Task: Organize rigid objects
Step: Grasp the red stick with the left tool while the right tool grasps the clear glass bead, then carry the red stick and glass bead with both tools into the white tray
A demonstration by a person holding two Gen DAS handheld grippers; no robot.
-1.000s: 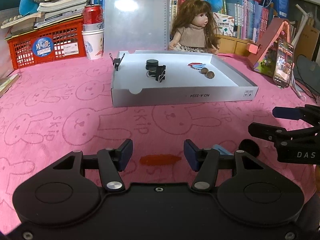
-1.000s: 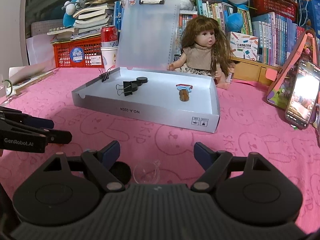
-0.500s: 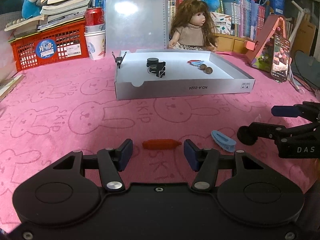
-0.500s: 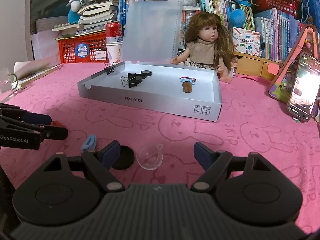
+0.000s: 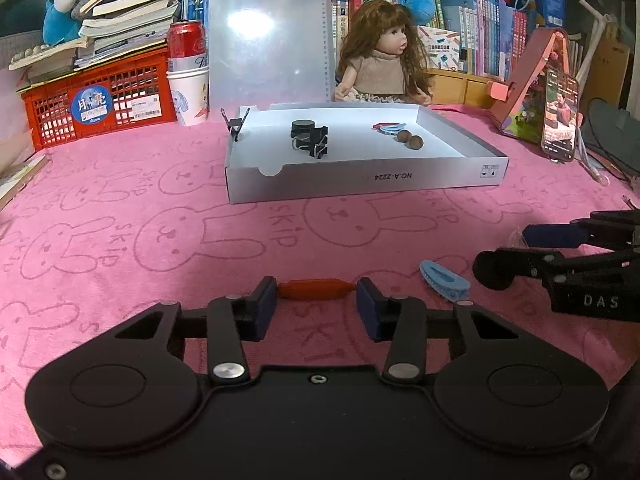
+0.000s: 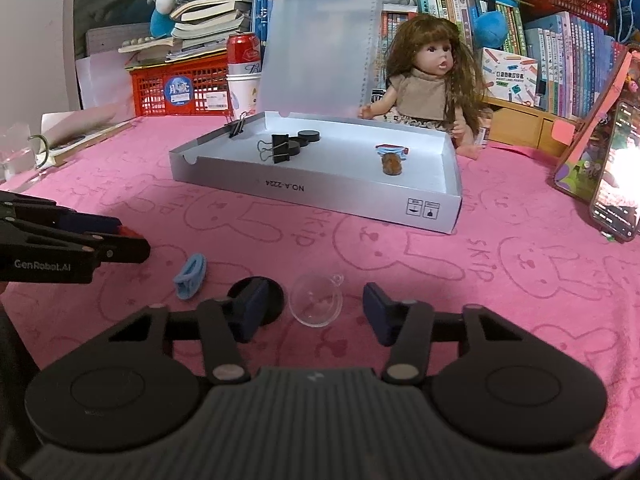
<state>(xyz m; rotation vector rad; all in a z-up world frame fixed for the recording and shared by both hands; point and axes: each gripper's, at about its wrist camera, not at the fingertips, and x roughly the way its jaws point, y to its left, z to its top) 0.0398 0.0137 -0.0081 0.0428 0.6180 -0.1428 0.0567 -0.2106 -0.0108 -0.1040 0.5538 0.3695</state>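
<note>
Now we are closing left gripper (image 5: 316,300) jaws onto red capsule-shaped piece (image 5: 317,289), long axis spanning pads, seemingly touching both. Right gripper (image 6: 310,308) jaws closing, not yet gripping clear funnel (image 6: 317,299) lying between.

Doll (image 5: 384,64) sits behind tray (image 5: 360,182) holding binder clips (image 5: 310,142).

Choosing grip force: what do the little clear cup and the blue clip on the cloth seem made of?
Clear cup: likely thin glossy plastic, maybe glass; the pink cloth shows through it. Blue clip: matte opaque plastic, by its moulded ridges.
</note>
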